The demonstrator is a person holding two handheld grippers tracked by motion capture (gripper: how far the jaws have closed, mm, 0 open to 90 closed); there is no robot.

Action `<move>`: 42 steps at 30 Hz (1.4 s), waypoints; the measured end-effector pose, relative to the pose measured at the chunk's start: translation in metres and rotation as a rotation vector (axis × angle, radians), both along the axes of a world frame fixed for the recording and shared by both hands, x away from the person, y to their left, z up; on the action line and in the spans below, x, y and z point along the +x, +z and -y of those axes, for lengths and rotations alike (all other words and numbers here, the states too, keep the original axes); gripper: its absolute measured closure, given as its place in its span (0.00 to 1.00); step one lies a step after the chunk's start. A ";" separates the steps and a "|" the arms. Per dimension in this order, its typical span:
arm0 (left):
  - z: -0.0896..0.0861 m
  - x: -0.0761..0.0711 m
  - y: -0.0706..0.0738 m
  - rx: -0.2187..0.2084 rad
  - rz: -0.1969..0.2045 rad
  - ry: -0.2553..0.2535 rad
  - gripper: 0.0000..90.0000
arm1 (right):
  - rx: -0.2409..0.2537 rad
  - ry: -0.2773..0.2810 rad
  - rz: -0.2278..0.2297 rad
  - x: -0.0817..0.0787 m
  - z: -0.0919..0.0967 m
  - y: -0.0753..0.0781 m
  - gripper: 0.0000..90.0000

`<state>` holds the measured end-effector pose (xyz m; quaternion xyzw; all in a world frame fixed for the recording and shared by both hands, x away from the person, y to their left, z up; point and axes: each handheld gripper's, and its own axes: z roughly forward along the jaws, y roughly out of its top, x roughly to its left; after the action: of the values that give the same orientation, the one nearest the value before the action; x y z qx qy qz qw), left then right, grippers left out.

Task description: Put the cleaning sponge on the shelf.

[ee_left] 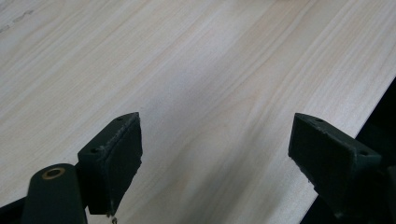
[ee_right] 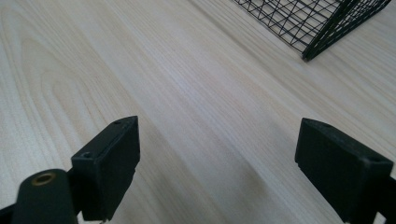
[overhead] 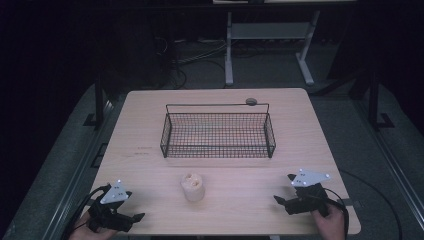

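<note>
A black wire basket point(overhead: 218, 134) stands in the middle of the light wooden table point(overhead: 150, 125), and its corner point(ee_right: 322, 28) shows at the top right of the right gripper view. A small pale cup-like object point(overhead: 192, 186) sits in front of the basket, between the two grippers. My left gripper point(overhead: 134, 218) rests low near the table's front left edge, open, with bare wood between its jaws point(ee_left: 215, 158). My right gripper point(overhead: 282, 190) is near the front right, also open over bare wood point(ee_right: 217, 163).
A small round grey thing point(overhead: 251, 101) lies on the table behind the basket's far rim. Beyond the table stand a white desk frame point(overhead: 270, 35) and cables on a dark floor. The table's front edge point(ee_left: 355, 135) runs close beside my left gripper.
</note>
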<state>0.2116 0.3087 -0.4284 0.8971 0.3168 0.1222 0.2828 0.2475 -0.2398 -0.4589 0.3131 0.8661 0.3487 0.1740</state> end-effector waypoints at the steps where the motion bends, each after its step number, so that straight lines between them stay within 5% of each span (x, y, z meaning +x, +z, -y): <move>1: 0.001 0.000 0.001 0.003 -0.001 -0.004 0.19 | 0.005 -0.005 0.000 0.000 0.000 0.000 0.15; 10: 0.002 0.007 0.007 -0.035 -0.007 -0.022 0.19 | 0.008 0.002 -0.005 -0.001 -0.001 0.000 0.15; 42: 0.051 0.027 0.036 0.042 -0.024 -0.161 0.19 | 0.019 0.015 0.017 -0.003 -0.001 0.002 0.15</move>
<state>0.2383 0.2573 -0.3927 0.9268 0.2442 0.0950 0.2691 0.2444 -0.2392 -0.4568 0.3054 0.8635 0.3608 0.1758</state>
